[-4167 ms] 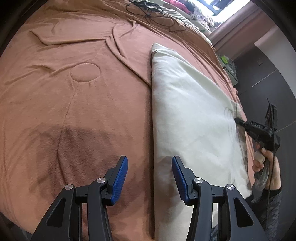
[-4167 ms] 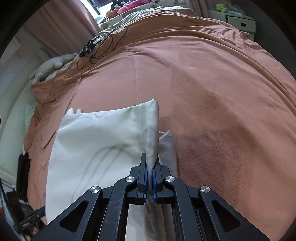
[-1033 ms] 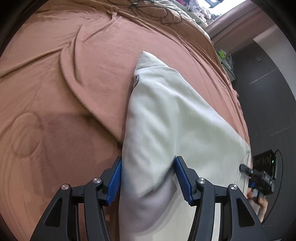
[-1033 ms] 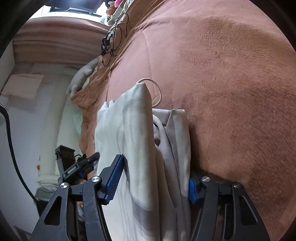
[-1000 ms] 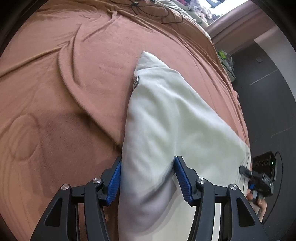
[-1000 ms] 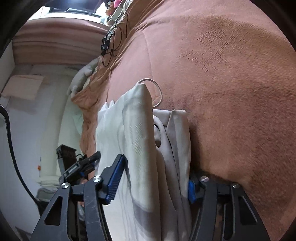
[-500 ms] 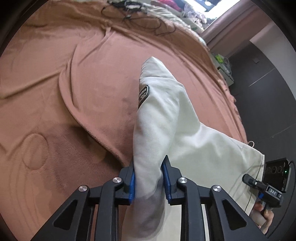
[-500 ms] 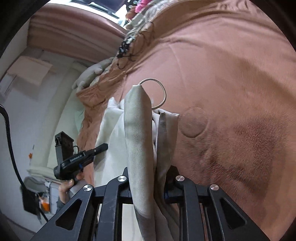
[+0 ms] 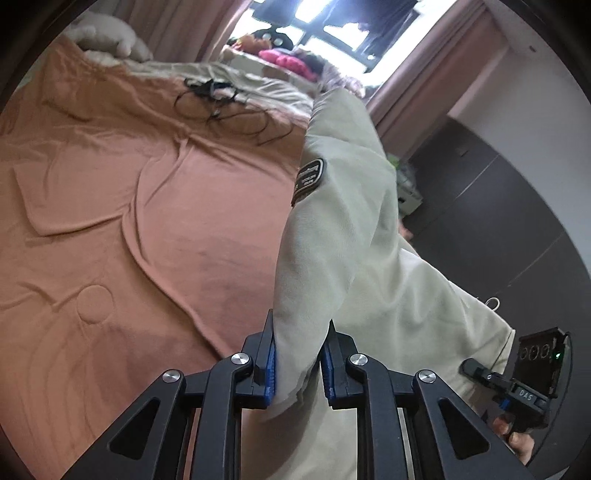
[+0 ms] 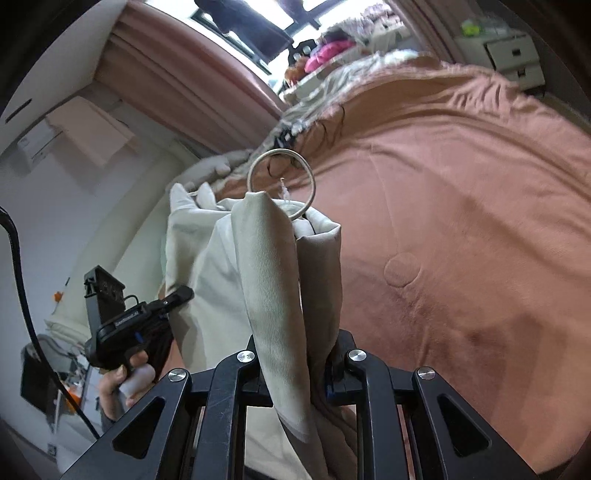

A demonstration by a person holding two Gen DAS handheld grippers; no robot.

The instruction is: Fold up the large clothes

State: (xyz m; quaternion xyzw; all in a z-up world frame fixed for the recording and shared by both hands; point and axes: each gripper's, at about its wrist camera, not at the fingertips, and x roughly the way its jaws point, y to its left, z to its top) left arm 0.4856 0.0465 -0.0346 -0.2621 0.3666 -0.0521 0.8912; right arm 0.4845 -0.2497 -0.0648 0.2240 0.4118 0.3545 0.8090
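A large cream garment (image 9: 343, 236) with a dark sleeve patch (image 9: 309, 179) hangs lifted above the brown bed cover (image 9: 129, 229). My left gripper (image 9: 297, 365) is shut on a thick fold of it. My right gripper (image 10: 297, 373) is shut on another bunched fold of the same garment (image 10: 266, 280), which has a metal ring (image 10: 282, 182) at its top. Each gripper shows in the other's view, the right one in the left wrist view (image 9: 517, 387) and the left one in the right wrist view (image 10: 122, 321), with the cloth stretched between them.
The brown bed cover (image 10: 461, 221) spreads wide under the garment. Black cables (image 9: 221, 103) lie near the pillows at the far end. Curtains and a window (image 9: 332, 22) stand beyond. A white drawer unit (image 10: 513, 55) is beside the bed.
Both grippers closed on folds of the garment and lifted it off the bed. The cloth now hangs between them, raised well above the cover.
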